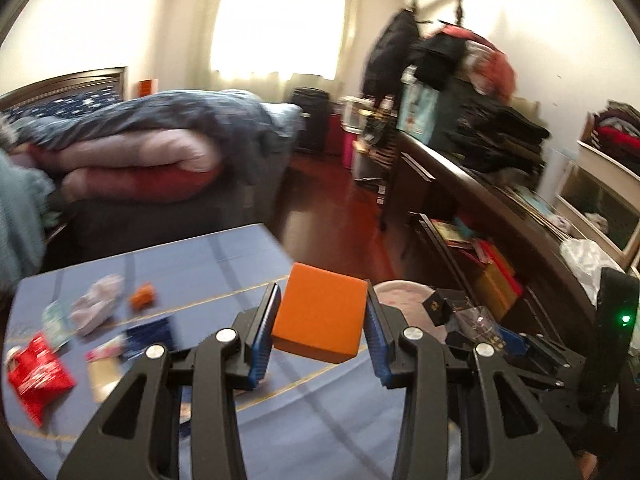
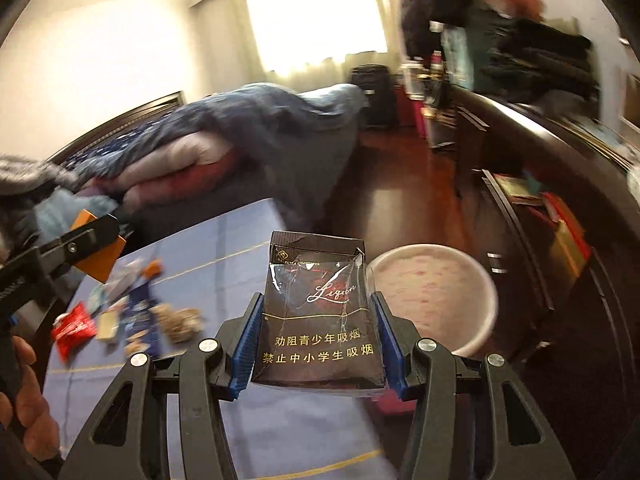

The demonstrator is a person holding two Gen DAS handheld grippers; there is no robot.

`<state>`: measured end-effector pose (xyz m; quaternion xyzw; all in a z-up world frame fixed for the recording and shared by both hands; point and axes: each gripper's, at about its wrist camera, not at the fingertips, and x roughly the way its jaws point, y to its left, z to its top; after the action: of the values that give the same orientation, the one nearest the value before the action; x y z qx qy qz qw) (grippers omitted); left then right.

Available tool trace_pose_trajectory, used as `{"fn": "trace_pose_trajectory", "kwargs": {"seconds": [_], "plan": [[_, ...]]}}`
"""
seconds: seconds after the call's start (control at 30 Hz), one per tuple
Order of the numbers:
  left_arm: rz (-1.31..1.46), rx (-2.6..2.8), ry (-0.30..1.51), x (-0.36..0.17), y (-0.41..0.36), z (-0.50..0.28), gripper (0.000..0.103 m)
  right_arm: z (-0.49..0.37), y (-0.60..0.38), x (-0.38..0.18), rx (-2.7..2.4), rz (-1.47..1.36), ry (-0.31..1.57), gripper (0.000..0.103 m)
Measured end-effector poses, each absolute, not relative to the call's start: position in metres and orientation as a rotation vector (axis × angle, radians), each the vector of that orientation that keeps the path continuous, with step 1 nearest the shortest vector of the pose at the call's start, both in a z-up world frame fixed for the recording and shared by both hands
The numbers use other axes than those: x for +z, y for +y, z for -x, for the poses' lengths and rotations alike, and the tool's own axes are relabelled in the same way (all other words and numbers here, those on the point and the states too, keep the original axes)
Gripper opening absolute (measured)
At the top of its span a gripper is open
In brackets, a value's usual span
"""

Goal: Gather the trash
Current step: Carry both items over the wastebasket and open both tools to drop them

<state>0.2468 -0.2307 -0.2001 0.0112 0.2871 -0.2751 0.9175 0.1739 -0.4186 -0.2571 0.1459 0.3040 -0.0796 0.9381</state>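
In the left wrist view my left gripper (image 1: 322, 292) is shut on an orange box (image 1: 320, 316), its blue pads pressing on both sides. My right gripper (image 2: 317, 300) is shut on a dark cigarette pack (image 2: 320, 312) with torn clear film. Both are held above the blue-clothed table (image 1: 240, 256). A round white bin (image 2: 432, 296) with a pale liner stands on the floor just beyond the table's right edge. The right wrist view shows my left gripper (image 2: 92, 236) at the left with the orange box (image 2: 102, 262). More trash lies on the cloth: a red packet (image 1: 36, 376), a crumpled tissue (image 1: 96, 304) and wrappers.
A heap of nut shells (image 2: 180, 320) lies on the cloth. A bed piled with quilts (image 1: 140, 148) stands behind the table. A dark cabinet (image 1: 460, 184) stacked with clothes runs along the right. Red-brown wooden floor (image 1: 328, 208) lies between them. A hand (image 2: 24, 392) shows at the lower left.
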Motion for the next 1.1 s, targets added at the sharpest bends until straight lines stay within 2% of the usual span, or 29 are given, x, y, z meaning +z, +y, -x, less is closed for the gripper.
{"fn": "trace_pose_trajectory", "kwargs": {"seconds": [0.33,0.63,0.67,0.73,0.77,0.9,1.1], "plan": [[-0.022,-0.762,0.728,-0.240,-0.354,-0.297,0.041,-0.189,-0.505,-0.287,-0.293,-0.369,0.644,0.053],[-0.017,-0.778,0.893,-0.307,-0.427,-0.352,0.043,-0.229,-0.554,-0.330,-0.324,-0.413,0.695,0.053],[-0.020,-0.778,0.909,-0.315,-0.432,-0.358,0.045,-0.235,-0.559,-0.335,-0.320,-0.419,0.696,0.055],[-0.032,-0.764,0.934,-0.326,-0.441,-0.368,0.058,-0.242,-0.565,-0.344,-0.323,-0.416,0.706,0.065],[-0.025,-0.762,0.935,-0.327,-0.441,-0.370,0.060,-0.245,-0.568,-0.347,-0.331,-0.416,0.711,0.067],[0.038,-0.767,0.904,-0.321,-0.429,-0.374,0.078,-0.246,-0.570,-0.349,-0.361,-0.394,0.705,0.072],[0.049,-0.721,0.840,-0.293,-0.398,-0.360,0.084,-0.237,-0.551,-0.339,-0.383,-0.356,0.729,0.079]]}}
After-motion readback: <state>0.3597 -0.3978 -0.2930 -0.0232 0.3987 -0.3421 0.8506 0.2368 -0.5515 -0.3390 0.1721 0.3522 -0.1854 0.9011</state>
